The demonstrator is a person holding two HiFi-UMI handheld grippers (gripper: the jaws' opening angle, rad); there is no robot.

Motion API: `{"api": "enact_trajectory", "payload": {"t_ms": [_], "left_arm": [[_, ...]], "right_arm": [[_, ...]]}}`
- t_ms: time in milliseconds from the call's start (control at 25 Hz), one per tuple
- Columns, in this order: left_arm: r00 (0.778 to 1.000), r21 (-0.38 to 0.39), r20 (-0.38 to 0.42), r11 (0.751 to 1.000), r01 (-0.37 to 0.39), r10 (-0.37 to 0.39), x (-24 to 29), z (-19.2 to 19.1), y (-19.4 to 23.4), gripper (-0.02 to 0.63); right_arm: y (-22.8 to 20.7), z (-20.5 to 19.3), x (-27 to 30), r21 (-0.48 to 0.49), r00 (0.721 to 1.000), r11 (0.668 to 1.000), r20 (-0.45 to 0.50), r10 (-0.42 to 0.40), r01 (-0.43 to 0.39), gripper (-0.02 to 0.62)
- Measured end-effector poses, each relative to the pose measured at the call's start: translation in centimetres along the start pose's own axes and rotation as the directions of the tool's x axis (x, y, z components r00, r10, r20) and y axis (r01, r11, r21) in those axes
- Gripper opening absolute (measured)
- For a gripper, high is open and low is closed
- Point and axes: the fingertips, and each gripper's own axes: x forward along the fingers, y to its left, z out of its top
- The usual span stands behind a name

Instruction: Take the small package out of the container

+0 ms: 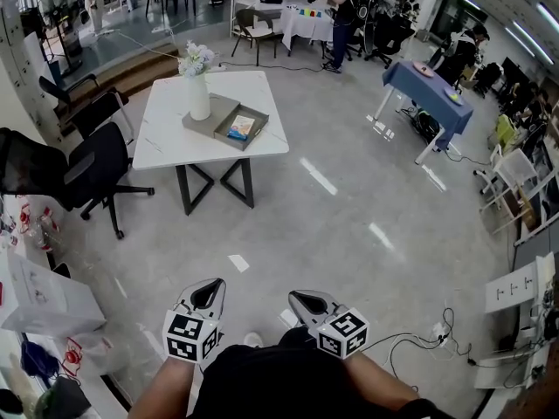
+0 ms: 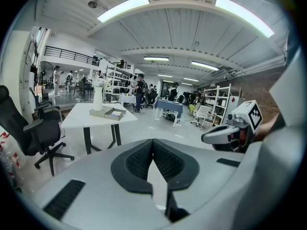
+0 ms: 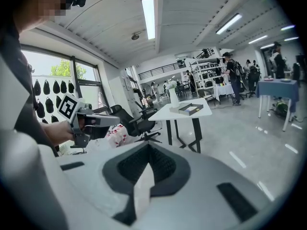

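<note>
Grippers are being held low and close to the person's body, well apart from the work. The left gripper (image 1: 210, 288) and the right gripper (image 1: 303, 298) are being carried side by side above the floor (image 1: 349, 216). The left one's fingers (image 2: 139, 161) are being pressed fully together with nothing between them. In the right gripper view, that gripper's fingers (image 3: 163, 164) are likewise being shown closed and empty. This is being judged a carrying posture, suited to walking up and not to reaching.

The small package (image 1: 241, 127) is being seen inside the open container (image 1: 234, 143), which is being borne by the white bench (image 1: 166, 142) far ahead. A vase (image 1: 200, 99) of flowers is being seen just beside it.

Bare floor is being shown between the person and the bench, so the approach is being blocked by nothing. A black office chair (image 1: 96, 168) is being seen at the bench's left side, clear of the straight path. The vase, so near the container, is being judged the one thing to be avoided during a reach. The closed fingers are also being judged in need of opening before any grasp.
</note>
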Motion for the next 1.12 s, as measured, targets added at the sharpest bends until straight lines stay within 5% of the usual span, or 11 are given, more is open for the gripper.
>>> {"api": "enact_trajectory", "payload": {"t_ms": [640,920,1120], "left_arm": [[0.999,-0.069,-0.018,0.997,0.036,-0.037,4.6,0.8,0.7,0.002],[0.997,-0.060,-0.058,0.997,0.050,-0.053,9.9,3.2,1.4,0.002],[0.999,-0.060,-0.045,0.998,0.019,-0.022,14.4,7.3,4.2,0.002]], "right_arm": [[-3.3,2.7,3.2,-0.002,1.000,1.000,-0.002,0.017,-0.017,0.002],[-9.2,6.3,7.4,0.187,0.997,0.981,0.049,0.053,-0.061,0.002],[-14.0,9.9,10.5,0.171,0.997,0.983,0.049,0.057,-0.064,0.002]]}}
